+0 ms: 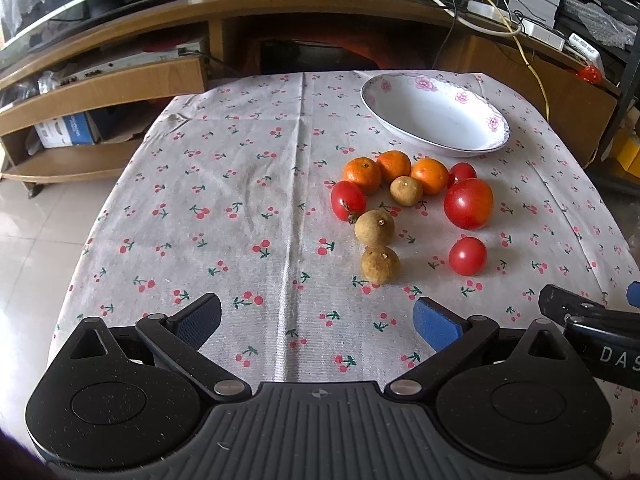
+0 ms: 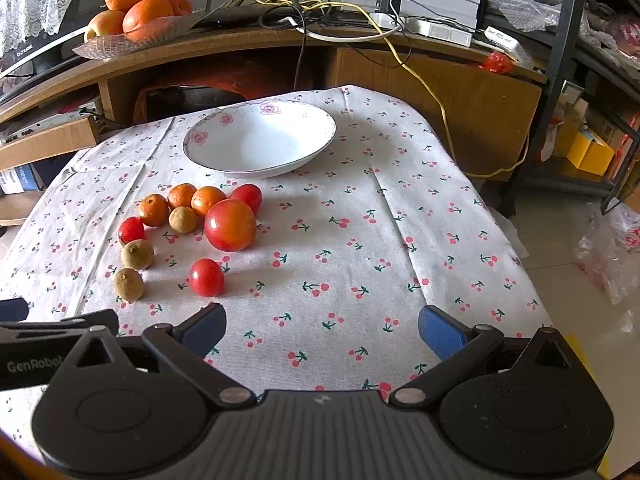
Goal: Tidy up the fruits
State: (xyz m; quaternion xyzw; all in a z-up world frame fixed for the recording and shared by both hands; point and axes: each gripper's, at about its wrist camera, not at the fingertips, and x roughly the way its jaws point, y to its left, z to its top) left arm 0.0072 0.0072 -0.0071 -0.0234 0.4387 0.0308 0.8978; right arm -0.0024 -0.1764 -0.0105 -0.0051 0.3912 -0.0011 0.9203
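Note:
A cluster of fruit lies on the cherry-print cloth: three small oranges [image 1: 394, 166] [image 2: 182, 196], a large tomato [image 1: 468, 203] [image 2: 230, 225], several small red tomatoes [image 1: 467, 256] [image 2: 206, 277] and three brown longans [image 1: 380, 265] [image 2: 129, 284]. Behind them stands an empty white flowered bowl [image 1: 436, 116] [image 2: 260, 140]. My left gripper [image 1: 316, 320] hovers open near the table's front, left of the fruit. My right gripper [image 2: 322, 328] is open too, to the right of the fruit. Nothing is between either pair of fingers.
A wooden TV stand [image 1: 280, 12] runs behind the table, with a glass dish of large oranges [image 2: 136, 12] on top, plus cables and a router [image 2: 280, 12]. Tiled floor lies left [image 1: 48, 240] and right, where a plastic bag [image 2: 612, 248] sits.

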